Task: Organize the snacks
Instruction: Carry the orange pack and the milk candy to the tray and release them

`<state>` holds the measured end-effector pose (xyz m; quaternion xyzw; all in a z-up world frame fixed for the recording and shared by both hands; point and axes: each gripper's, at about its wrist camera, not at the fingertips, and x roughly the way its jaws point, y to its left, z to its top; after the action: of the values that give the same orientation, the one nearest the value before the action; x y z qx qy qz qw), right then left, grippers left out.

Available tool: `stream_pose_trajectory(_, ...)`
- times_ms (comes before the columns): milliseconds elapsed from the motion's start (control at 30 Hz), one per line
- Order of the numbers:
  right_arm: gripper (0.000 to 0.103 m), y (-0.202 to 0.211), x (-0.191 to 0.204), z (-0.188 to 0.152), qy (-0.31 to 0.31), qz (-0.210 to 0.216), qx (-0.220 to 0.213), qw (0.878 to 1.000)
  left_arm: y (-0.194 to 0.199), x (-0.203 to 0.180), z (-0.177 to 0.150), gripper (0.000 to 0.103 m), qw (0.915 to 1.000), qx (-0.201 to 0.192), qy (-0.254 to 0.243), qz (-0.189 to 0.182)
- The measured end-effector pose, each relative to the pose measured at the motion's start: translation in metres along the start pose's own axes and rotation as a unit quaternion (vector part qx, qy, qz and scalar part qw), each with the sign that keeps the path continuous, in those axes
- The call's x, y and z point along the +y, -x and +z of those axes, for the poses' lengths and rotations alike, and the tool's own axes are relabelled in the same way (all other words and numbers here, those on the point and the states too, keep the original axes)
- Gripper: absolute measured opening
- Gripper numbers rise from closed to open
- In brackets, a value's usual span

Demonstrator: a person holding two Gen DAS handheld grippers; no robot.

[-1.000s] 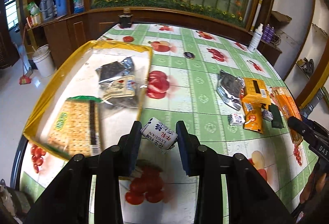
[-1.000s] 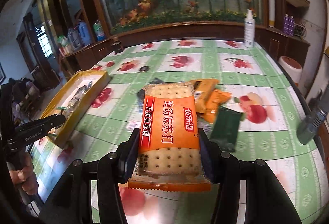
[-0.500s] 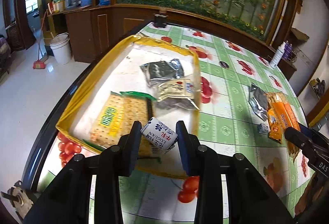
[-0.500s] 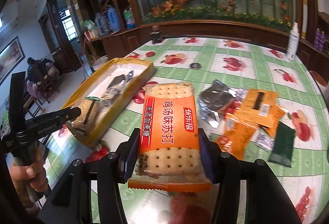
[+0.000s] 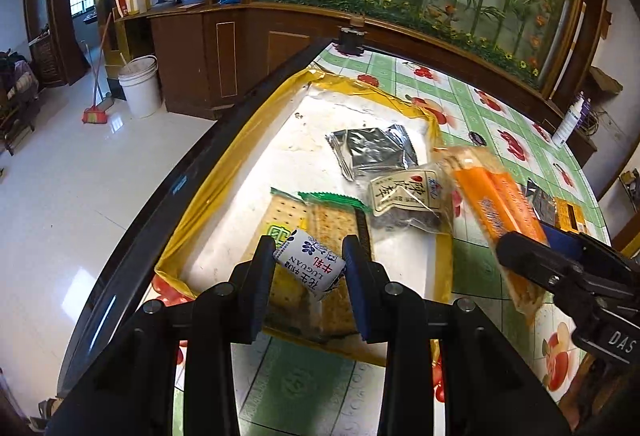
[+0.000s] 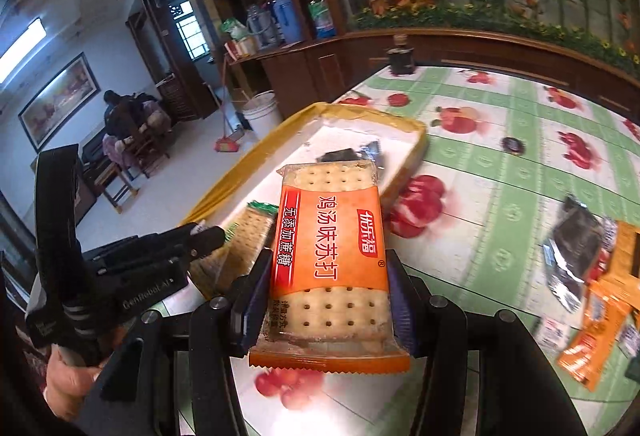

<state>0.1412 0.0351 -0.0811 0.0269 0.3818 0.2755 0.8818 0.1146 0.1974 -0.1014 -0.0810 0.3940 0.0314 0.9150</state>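
My left gripper (image 5: 309, 264) is shut on a small white candy packet (image 5: 309, 264) with blue and red print, held over the near end of the yellow-rimmed tray (image 5: 224, 171). My right gripper (image 6: 328, 300) is shut on an orange soda-cracker pack (image 6: 330, 248), held near the tray's right rim; the pack also shows in the left wrist view (image 5: 496, 211). In the tray lie a green cracker pack (image 5: 320, 228), a clear packet with a dark cake (image 5: 408, 199) and a black foil packet (image 5: 372, 151).
Loose snacks lie on the green fruit-print tablecloth (image 6: 500, 163) at the right: a black foil packet (image 6: 576, 252) and orange packs (image 6: 600, 332). A dark jar (image 6: 400, 57) stands at the table's far edge. The table's left edge drops to the floor, with a white bucket (image 5: 140, 85).
Both grippers have moved left toward the tray with their packets. The left one now hangs over the tray's near end; the orange cracker pack has come up beside the tray's right rim.
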Motion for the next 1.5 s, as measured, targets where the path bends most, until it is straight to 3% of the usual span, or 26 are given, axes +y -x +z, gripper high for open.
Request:
stream_pose_trajectory(300, 0.054, -0.054, 0.011, 0.041, -0.003, 0.018, 0.011, 1.0, -0.02, 0.0, 0.028, 0.032, 1.0, -0.001, -0.001, 0.006)
stream_pose_trajectory(700, 0.055, -0.108, -0.026, 0.076, -0.035, 0.003, 0.027, 0.999, -0.064, 0.003, 0.057, 0.033, 0.9994, 0.025, 0.013, 0.018)
stream_pose_trajectory(833, 0.061, -0.104, -0.026, 0.077, -0.035, 0.003, 0.018, 0.999, -0.065, 0.004, 0.053, 0.035, 0.9991, 0.029, 0.023, 0.019)
stream_pose_trajectory(967, 0.061, -0.092, -0.032, 0.07, -0.043, 0.002, 0.007, 0.999, -0.063, 0.005, 0.047, 0.052, 0.9985, 0.027, 0.025, 0.039)
stream_pose_trajectory(1067, 0.061, -0.081, -0.04, 0.062, -0.059, 0.005, 0.001, 0.998, -0.061, 0.005, 0.044, 0.052, 0.9982, 0.026, 0.029, 0.045)
stream_pose_trajectory(1167, 0.063, -0.067, -0.046, 0.053, -0.068, 0.003, -0.003, 0.998, -0.063, 0.002, 0.039, 0.053, 0.9952, 0.054, 0.019, 0.079)
stream_pose_trajectory(1333, 0.064, -0.04, -0.054, 0.039, -0.08, -0.003, -0.015, 0.997, -0.051, 0.002, 0.027, 0.053, 0.9924, 0.067, 0.018, 0.102)
stream_pose_trajectory(1500, 0.065, -0.011, -0.06, 0.023, -0.087, -0.009, -0.024, 0.996, -0.032, 0.012, 0.007, 0.053, 0.9919, 0.075, 0.031, 0.098)
